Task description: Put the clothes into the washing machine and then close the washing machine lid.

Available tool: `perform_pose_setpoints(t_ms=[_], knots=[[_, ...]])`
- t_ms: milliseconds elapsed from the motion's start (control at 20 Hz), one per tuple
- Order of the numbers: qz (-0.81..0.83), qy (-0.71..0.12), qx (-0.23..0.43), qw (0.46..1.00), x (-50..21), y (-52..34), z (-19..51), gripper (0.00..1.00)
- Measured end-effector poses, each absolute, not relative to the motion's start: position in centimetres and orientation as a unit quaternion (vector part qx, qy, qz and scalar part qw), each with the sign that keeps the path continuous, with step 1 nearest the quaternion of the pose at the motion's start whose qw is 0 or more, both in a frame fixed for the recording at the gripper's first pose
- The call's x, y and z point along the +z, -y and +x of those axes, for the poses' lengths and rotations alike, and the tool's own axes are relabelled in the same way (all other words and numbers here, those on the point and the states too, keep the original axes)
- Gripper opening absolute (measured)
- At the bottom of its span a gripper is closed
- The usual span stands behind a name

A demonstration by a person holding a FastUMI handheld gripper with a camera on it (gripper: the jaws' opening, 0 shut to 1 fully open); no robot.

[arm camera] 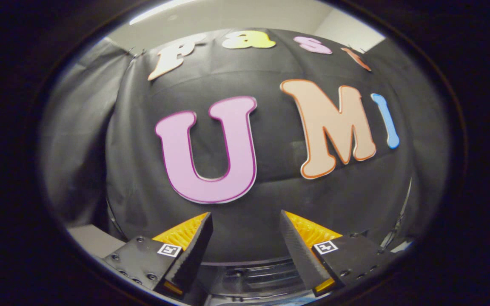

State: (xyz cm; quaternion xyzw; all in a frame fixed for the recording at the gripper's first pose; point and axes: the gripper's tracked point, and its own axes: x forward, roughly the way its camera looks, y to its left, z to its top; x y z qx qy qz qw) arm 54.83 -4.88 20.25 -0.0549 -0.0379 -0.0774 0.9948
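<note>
Starting at the left, a grey curtain (75,140) is seen hanging beside the booth wall (270,204), and a patch of pale surface (94,240) is visible low down, just outside the left finger. The gripper (246,223) is held level, aimed at the black cloth of the wall, with its jaws released: the two fingers are spread well apart and nothing is gripped or touched by either of them. A small square marker (171,250) is carried on the left finger mount, and a matching marker (325,246) is carried on the right one.

Between the fingers and below their tips, part of the washing machine (253,276) is seen: a curved, dark, glossy rim with a thin pale edge running across from one finger to the other, directly under the cloth wall. Whether this is the lid or the opening cannot be told, since little of it is exposed. No clothes can be made out in the exposed part of the machine.

Further right, past the right finger, a thin bright curved edge (403,212) is seen rising along the cloth. Above everything, a pale ceiling (228,17) is seen over the wall.
</note>
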Motion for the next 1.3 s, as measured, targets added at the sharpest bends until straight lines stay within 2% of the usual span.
perform_pose_setpoints(t_ms=[450, 500, 550, 600, 650, 1300], knots=[[-0.065, -0.006, -0.123, 0.99, 16.3, 9.8, 58.0, 0.98], [-0.072, -0.028, -0.124, 0.989, 14.8, 10.6, 58.6, 0.98], [-0.058, -0.093, -0.132, 0.985, 11.4, 11.3, 59.2, 0.98], [-0.094, -0.04, -0.122, 0.987, 12.4, 11.4, 60.6, 0.98], [-0.1, -0.043, -0.121, 0.987, 11.6, 11.7, 62.3, 0.98], [-0.093, -0.021, -0.114, 0.989, 12.2, 11.4, 60.7, 0.99]])
